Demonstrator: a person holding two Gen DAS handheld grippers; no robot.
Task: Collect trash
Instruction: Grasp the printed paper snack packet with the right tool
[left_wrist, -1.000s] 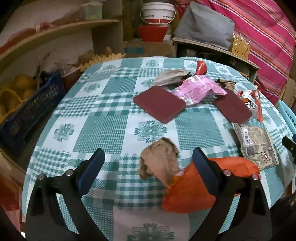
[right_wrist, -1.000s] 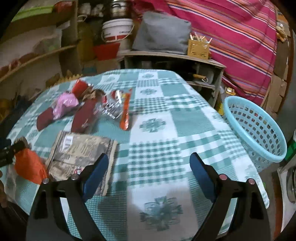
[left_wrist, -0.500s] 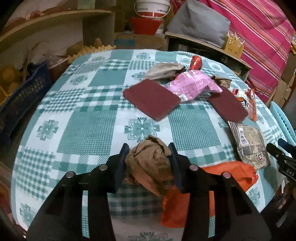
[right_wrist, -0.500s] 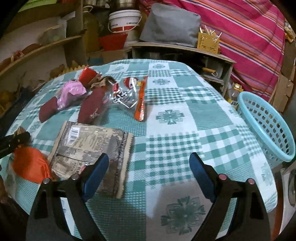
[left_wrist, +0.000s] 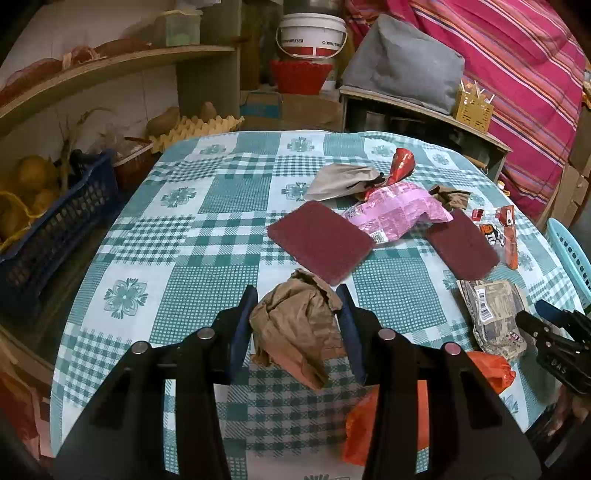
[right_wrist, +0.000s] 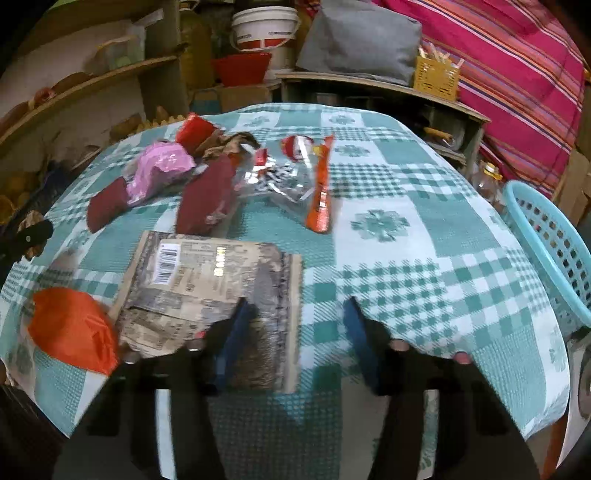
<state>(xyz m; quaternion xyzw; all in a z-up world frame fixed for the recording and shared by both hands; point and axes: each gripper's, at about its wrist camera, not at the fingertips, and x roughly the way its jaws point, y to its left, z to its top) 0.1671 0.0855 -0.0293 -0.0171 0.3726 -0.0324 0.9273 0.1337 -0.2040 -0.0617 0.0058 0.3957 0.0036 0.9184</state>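
My left gripper (left_wrist: 297, 321) is shut on a crumpled brown paper (left_wrist: 295, 325) near the front of the checked table (left_wrist: 207, 295). Just right of it lies an orange plastic bag (left_wrist: 491, 369). In the right wrist view, my right gripper (right_wrist: 295, 332) is closing over the near right edge of a flat grey-brown packet (right_wrist: 207, 273). Its left finger lies over the packet and its right finger is over bare cloth, so the pads do not press on it. That view is blurred. The light blue basket (right_wrist: 546, 236) stands off the table's right side.
More trash lies mid-table: two maroon pads (left_wrist: 321, 240), a pink wrapper (left_wrist: 395, 210), a red wrapper (left_wrist: 402, 162) and a clear wrapper with an orange strip (right_wrist: 319, 192). A blue crate (left_wrist: 55, 221) and shelves stand on the left, with a white bucket (left_wrist: 312, 35) behind.
My left gripper closed from wide open onto the brown paper and has kept hold of it. My right gripper moved left and down toward the packet, and its jaws narrowed.
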